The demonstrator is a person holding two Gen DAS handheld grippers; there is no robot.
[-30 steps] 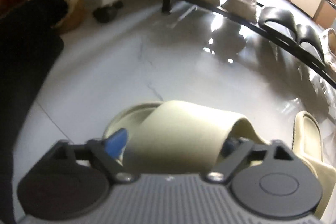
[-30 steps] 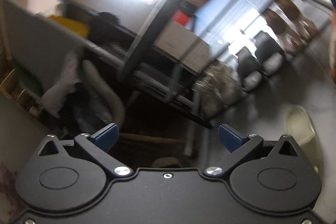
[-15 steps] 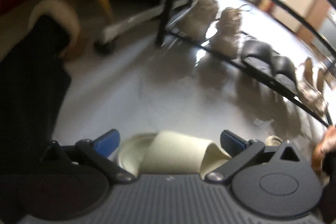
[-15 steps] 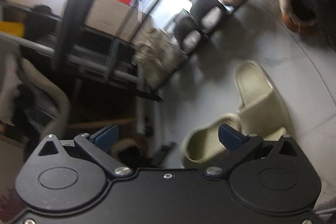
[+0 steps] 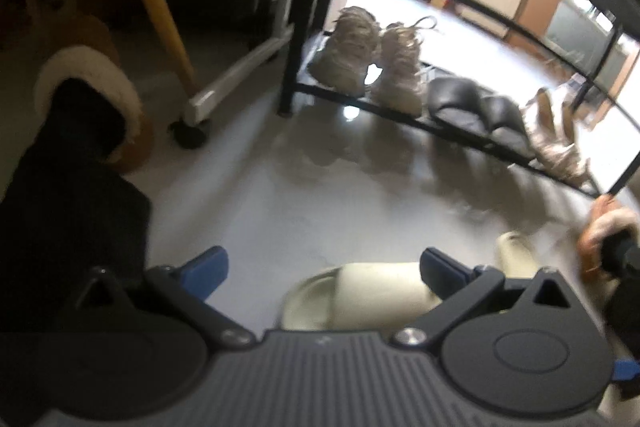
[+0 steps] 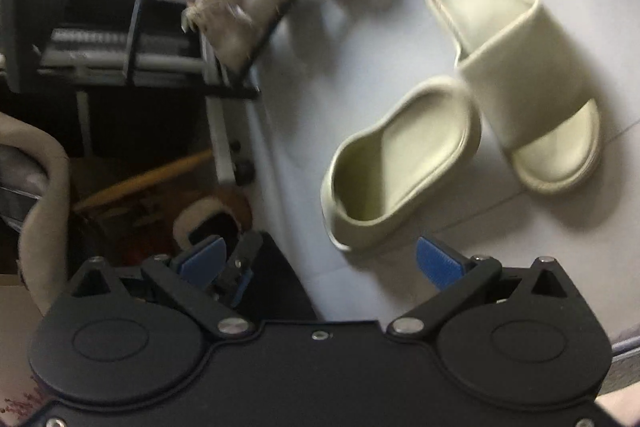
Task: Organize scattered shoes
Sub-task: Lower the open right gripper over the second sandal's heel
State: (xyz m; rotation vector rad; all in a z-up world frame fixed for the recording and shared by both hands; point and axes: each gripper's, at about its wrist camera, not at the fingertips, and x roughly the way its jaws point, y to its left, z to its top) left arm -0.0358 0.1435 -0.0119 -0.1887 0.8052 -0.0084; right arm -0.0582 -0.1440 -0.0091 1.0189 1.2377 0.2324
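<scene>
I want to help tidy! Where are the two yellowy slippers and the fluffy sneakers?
Nearer slipper (image 6: pixel 400 163): right wrist view, on its footbed.
Farther slipper (image 6: pixel 520 67): right wrist view, on its strap.
Fluffy sneakers (image 5: pixel 352 55): left wrist view, on the left shoe's upper.

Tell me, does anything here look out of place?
Yes. Two cream slides lie loose on the floor before the rack, while other shoes sit in a row on it. The near slide is askew, its heel seemingly overlapping the far slide. Neither pair of tongs holds anything.
</scene>
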